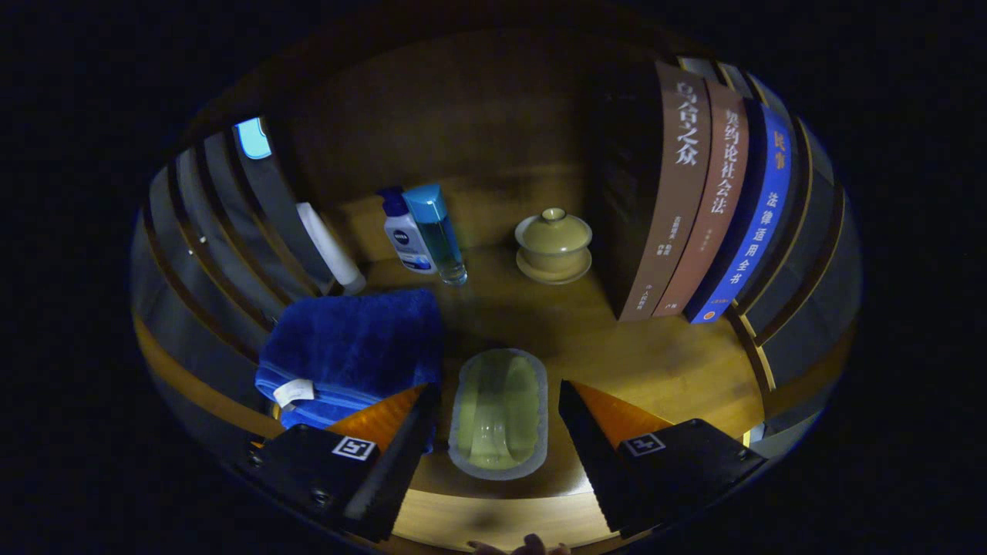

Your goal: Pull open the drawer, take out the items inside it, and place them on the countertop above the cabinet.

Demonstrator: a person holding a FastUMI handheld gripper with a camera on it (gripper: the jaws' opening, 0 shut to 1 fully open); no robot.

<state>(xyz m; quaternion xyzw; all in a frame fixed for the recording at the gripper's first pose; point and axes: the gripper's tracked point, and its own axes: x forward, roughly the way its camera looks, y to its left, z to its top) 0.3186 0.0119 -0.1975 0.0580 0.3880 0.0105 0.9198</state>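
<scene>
Towel (351,347) corner (behind tongs (493,420))

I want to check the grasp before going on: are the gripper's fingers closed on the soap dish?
No: the gripper is open, its fingers standing apart on either side of the soap dish without touching it.

The gripper (493,432) has its fingers (401,447) spread wide, gripping nothing — a pale oval dish (498,412) lies between them on the wooden tabletop (655,362). Beyond stand a folded blue towel (351,347), two bottles (424,231), a lidded cup (553,243) and upright books (694,208).

The gripper (493,432) points forward with its two fingers (397,447) spread wide apart, gripping nothing.
</scene>
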